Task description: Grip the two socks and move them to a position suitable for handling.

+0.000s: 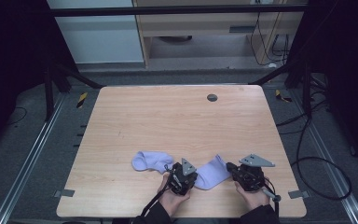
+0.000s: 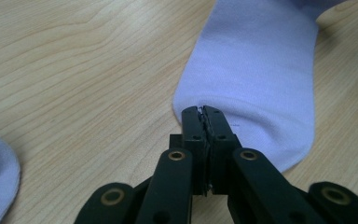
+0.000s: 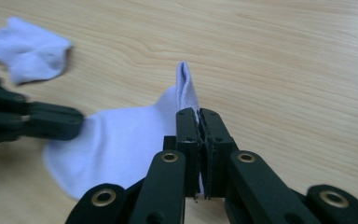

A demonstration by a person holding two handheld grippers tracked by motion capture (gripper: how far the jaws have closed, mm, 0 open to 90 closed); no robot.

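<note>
Gripping the near sock (image 1: 213,171) beside the crumpled sock (image 1: 151,161), left gripper (image 2: 202,111) and right gripper (image 3: 198,113) pinch opposite edges; lifting evenly should keep the fabric taut.

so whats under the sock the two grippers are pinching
Bare wooden table shows all around the pinched sock, which lies flat apart from the edge lifted by the right gripper. The left gripper pinches its other edge. The sock covers whatever is directly beneath.
</note>
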